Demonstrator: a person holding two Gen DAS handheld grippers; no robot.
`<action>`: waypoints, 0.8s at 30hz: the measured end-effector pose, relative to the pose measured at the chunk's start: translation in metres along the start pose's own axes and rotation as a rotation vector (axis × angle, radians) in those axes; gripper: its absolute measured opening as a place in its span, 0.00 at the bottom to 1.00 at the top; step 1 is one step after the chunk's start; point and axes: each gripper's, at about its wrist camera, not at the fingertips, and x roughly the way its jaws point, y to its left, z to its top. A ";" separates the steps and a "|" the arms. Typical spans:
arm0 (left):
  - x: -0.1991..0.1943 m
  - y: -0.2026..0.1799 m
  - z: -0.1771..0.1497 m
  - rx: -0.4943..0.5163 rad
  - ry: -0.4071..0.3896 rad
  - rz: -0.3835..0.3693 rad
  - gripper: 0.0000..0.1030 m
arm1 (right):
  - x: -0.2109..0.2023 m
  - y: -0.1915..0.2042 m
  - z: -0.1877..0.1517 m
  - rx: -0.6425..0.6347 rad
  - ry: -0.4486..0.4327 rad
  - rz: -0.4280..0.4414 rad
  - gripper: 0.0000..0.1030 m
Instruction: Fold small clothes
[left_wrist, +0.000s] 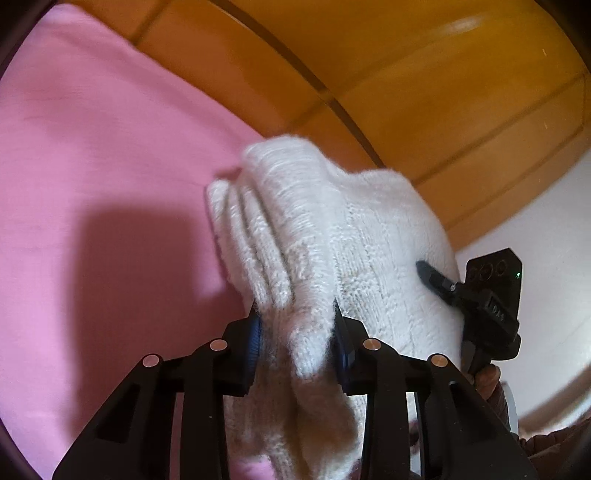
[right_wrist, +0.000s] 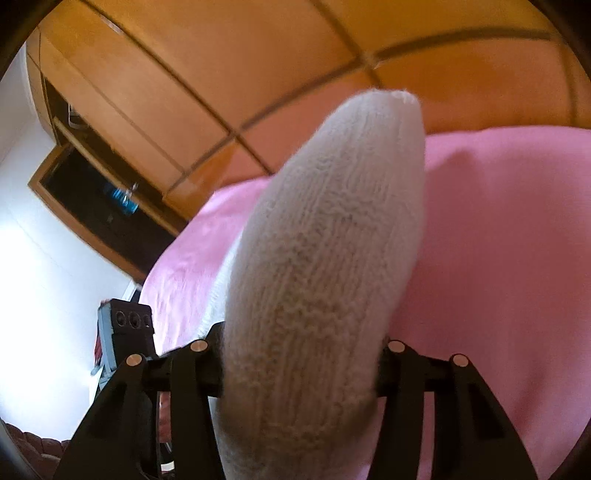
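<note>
A cream knitted garment (left_wrist: 332, 236) hangs above the pink bedsheet (left_wrist: 92, 147). My left gripper (left_wrist: 297, 332) is shut on a bunched edge of it; the knit fills the gap between the blue pads. My right gripper (right_wrist: 301, 354) is shut on another part of the same garment (right_wrist: 325, 240), which rises thick between the fingers and hides the fingertips. The right gripper also shows in the left wrist view (left_wrist: 480, 295) at the right, its finger against the knit. The left gripper's body shows at the lower left of the right wrist view (right_wrist: 125, 332).
An orange-brown wooden wardrobe (left_wrist: 406, 92) stands behind the bed. It has an open dark niche (right_wrist: 96, 206). A white wall (right_wrist: 37, 258) is to the side. The pink sheet (right_wrist: 498, 258) spreads wide below both grippers.
</note>
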 end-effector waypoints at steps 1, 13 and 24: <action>0.014 -0.014 0.000 0.024 0.023 -0.012 0.31 | -0.017 -0.007 0.000 0.008 -0.031 -0.019 0.48; 0.206 -0.201 -0.026 0.450 0.312 0.040 0.27 | -0.182 -0.156 -0.050 0.298 -0.256 -0.364 0.55; 0.212 -0.219 -0.073 0.603 0.240 0.246 0.32 | -0.218 -0.140 -0.071 0.303 -0.365 -0.613 0.68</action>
